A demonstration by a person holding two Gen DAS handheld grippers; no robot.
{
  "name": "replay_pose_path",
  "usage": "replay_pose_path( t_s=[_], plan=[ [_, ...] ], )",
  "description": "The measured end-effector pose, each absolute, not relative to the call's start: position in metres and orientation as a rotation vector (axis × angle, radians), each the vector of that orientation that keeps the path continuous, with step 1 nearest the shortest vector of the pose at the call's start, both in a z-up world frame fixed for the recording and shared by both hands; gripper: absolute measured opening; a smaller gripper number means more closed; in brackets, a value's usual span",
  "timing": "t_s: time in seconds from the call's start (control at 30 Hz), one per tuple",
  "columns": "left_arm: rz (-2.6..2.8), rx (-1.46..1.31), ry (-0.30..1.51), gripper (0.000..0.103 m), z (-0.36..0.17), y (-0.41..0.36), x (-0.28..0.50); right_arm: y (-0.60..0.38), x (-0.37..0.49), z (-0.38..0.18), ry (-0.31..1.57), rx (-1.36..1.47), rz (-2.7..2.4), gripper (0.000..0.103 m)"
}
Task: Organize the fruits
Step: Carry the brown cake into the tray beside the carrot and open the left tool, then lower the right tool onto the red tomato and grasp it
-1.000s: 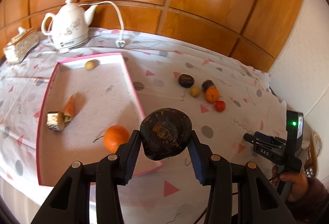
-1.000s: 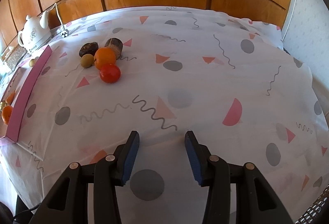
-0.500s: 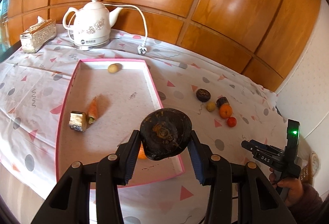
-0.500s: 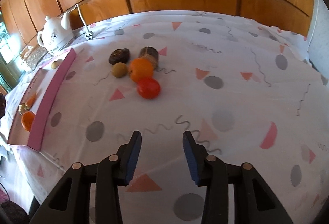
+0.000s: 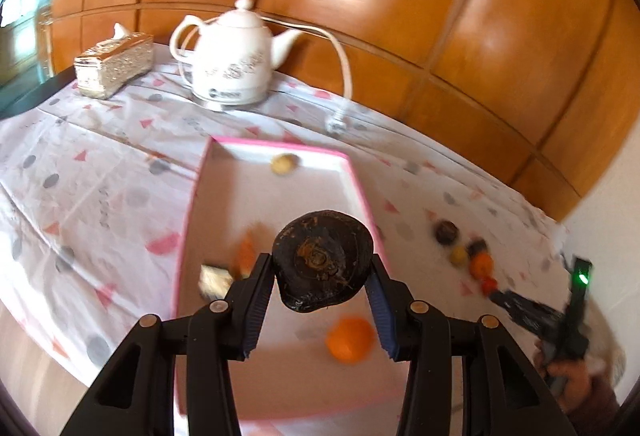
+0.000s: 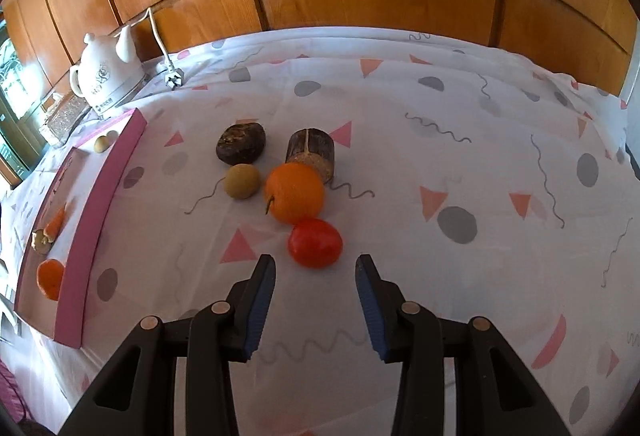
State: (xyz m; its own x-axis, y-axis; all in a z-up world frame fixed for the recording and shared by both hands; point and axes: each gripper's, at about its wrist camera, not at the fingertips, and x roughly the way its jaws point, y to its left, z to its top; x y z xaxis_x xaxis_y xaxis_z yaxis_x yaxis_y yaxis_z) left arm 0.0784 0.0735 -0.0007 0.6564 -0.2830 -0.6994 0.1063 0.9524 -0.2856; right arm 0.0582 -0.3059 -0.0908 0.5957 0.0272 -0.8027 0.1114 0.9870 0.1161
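Here the pink-rimmed tray (image 5: 362, 192) serves as the landmark on the patterned tablecloth (image 6: 400, 108). The left gripper (image 5: 323, 286) is clamped on a dark, flattened round fruit (image 5: 324, 260), its blue pads pressing on both sides, and in the left wrist view that fruit hangs over the near half of the tray, clear of the floor below. Inside the tray lie an orange (image 5: 350, 339) near the near edge, a carrot piece (image 5: 245, 256) just beside a small pale chunk (image 5: 215, 279) toward the left wall, and a small yellowish fruit (image 5: 283, 163) close to the far wall. Beyond the tray's far end stand a white kettle (image 5: 232, 64) with its cord, and a glittering tissue box (image 5: 114, 62) further left. To the right of the tray, well apart from it, a cluster of fruit rests on the cloth: a dark lumpy fruit (image 6: 241, 143), a brown cut piece (image 6: 311, 153), a small tan round fruit (image 6: 242, 181), a larger orange fruit (image 6: 294, 193) and a red tomato-like fruit (image 6: 315, 242) touching it on the near side. The right gripper (image 6: 316, 276) hovers on the side of that cluster away from the tray, its jaws apart with nothing between the pads, and the red fruit just ahead of the fingertips. A hand (image 5: 568, 382) holds that gripper's handle at the right edge of the left wrist view.
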Motion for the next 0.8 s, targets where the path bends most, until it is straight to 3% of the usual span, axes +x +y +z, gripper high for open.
replay_pose_path(
  t_s=[0.27, 0.37, 0.8],
  plan=[
    [-0.044, -0.173, 0.864, 0.051, -0.016, 0.081, 0.141, -0.307, 0.071, -0.096, 0.949, 0.145, -0.044, 0.042],
    [-0.056, -0.143, 0.803, 0.059, -0.006, 0.074, 0.118, -0.305, 0.073, -0.098, 0.956, 0.127, -0.034, 0.042],
    [-0.221, -0.037, 0.879, 0.061, -0.024, 0.030, 0.038, -0.300, 0.077, -0.104, 0.982, 0.105, -0.047, 0.042]
  ],
)
